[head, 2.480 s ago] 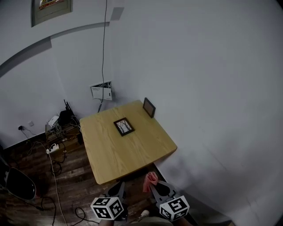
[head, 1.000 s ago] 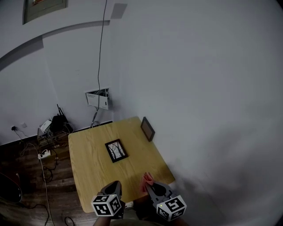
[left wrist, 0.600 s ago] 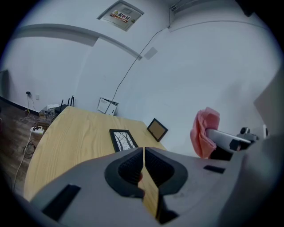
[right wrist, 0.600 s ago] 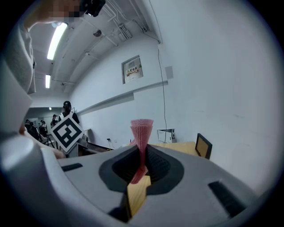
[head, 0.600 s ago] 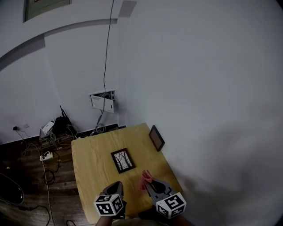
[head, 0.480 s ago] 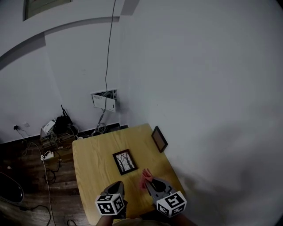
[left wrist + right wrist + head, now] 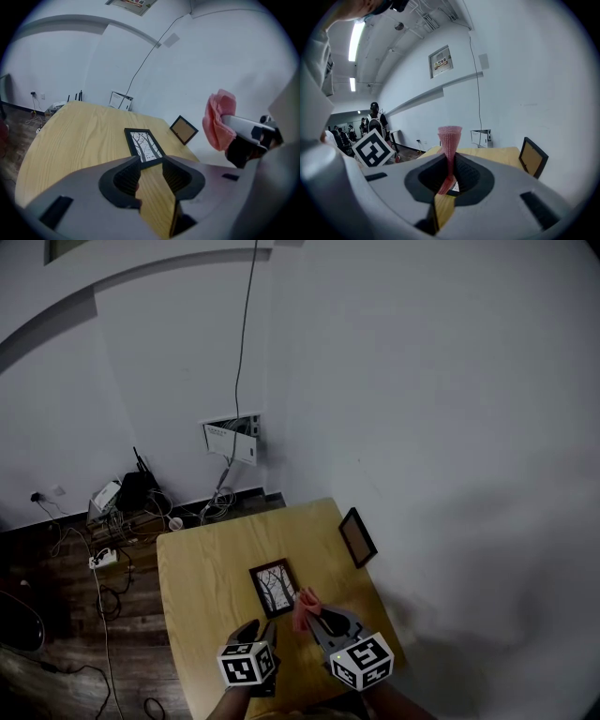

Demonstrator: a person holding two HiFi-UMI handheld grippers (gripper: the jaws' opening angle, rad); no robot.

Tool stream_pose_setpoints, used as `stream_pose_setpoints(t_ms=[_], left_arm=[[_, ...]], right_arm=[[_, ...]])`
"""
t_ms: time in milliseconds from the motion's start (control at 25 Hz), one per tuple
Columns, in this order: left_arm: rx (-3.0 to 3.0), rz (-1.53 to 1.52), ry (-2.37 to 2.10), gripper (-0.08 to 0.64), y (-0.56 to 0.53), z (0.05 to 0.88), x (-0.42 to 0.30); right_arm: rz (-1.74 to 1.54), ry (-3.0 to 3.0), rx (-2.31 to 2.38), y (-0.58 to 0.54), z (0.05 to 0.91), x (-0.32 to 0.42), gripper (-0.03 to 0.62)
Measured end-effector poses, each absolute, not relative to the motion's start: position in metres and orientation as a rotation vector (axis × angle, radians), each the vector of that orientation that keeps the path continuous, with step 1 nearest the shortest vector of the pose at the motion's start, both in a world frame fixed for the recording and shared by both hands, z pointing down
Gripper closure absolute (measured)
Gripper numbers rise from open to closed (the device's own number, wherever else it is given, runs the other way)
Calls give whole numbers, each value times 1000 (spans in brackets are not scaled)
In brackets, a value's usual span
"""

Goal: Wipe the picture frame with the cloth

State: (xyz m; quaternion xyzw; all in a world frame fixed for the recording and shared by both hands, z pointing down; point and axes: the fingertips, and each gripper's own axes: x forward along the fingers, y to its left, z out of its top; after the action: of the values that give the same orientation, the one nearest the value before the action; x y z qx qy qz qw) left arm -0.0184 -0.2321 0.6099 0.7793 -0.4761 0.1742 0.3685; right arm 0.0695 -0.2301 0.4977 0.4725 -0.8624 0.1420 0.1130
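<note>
A black picture frame (image 7: 277, 588) with a tree print lies flat in the middle of the wooden table (image 7: 206, 568); it also shows in the left gripper view (image 7: 145, 146). My right gripper (image 7: 314, 615) is shut on a pink cloth (image 7: 304, 608), held just above the frame's near right corner. In the right gripper view the cloth (image 7: 449, 140) stands up from between the jaws of the right gripper (image 7: 450, 173). My left gripper (image 7: 265, 634) hovers over the table just short of the frame. Its jaws are opening, and only bare wood shows between them (image 7: 151, 168). The cloth (image 7: 218, 119) hangs at the right of the left gripper view.
A second dark frame (image 7: 358, 537) leans against the white wall at the table's far right edge. A wall box (image 7: 232, 439) with a cable hangs behind the table. Cables and a power strip (image 7: 103, 559) lie on the dark floor at left. People stand far off (image 7: 372, 122).
Both grippers have come forward from the table's near edge to right in front of the flat frame, the cloth with the right one. The left jaws now stand apart.
</note>
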Motion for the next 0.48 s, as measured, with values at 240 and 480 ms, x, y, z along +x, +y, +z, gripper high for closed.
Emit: stream_pose_setpoints(t_ms=[240, 480], left_arm=[[1935, 504, -1238, 422, -252, 645, -17], [1883, 533, -1241, 428, -267, 672, -13]], right_arm=[[427, -2504, 1337, -263, 522, 63, 574], [433, -2482, 1254, -295, 552, 46, 574]])
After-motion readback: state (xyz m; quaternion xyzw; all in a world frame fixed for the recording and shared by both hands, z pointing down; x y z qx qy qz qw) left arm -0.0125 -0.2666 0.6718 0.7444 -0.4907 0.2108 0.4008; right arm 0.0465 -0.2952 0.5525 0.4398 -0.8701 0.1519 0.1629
